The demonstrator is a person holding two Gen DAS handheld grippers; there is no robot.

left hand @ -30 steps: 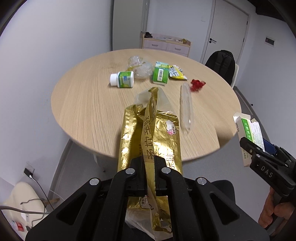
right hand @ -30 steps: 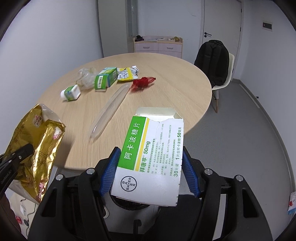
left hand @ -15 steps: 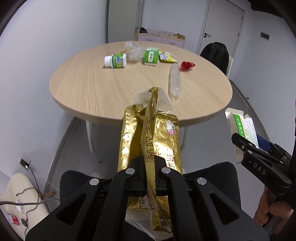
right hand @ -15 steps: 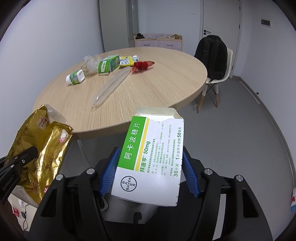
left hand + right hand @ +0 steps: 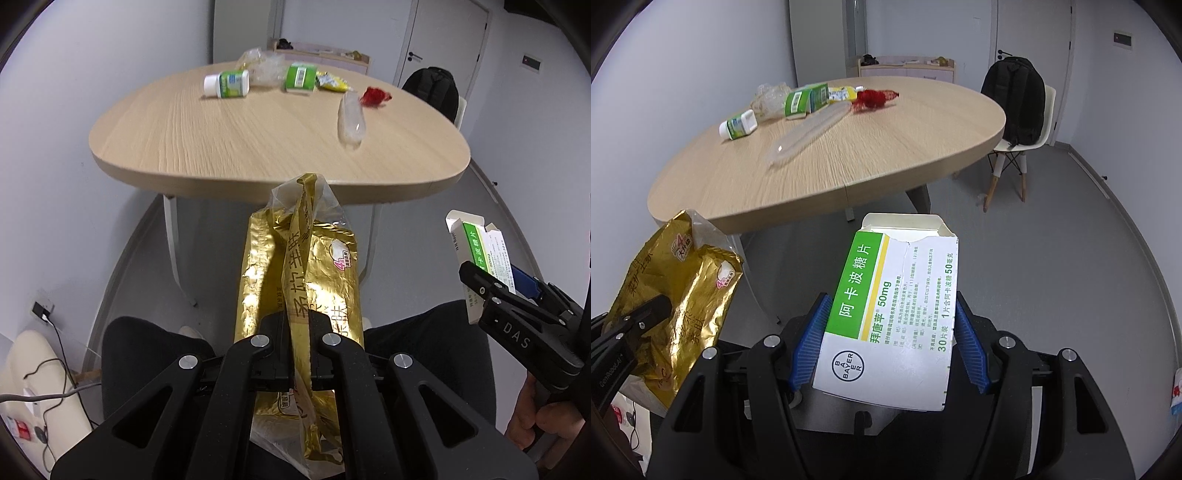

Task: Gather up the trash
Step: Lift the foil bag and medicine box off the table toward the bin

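My left gripper [image 5: 297,328] is shut on a gold foil snack bag [image 5: 299,280], held below and in front of the round wooden table [image 5: 221,140]. My right gripper [image 5: 888,343] is shut on an open white and green medicine box [image 5: 897,314], also off the table. The box also shows in the left wrist view [image 5: 480,251], and the gold bag in the right wrist view [image 5: 676,295]. On the table lie a white pill bottle [image 5: 227,84], a green carton [image 5: 299,76], a yellow wrapper [image 5: 332,82], a red wrapper [image 5: 375,96], a long clear plastic sleeve [image 5: 351,122] and crumpled clear plastic [image 5: 258,64].
A white chair with a black backpack [image 5: 1015,103] stands to the right of the table. A low cabinet [image 5: 905,66] is at the far wall by a door. Cables and a power strip [image 5: 33,424] lie on the grey floor at the left.
Both grippers have dropped and drawn back from the table with their loads. The table top now sits higher and farther in both views.
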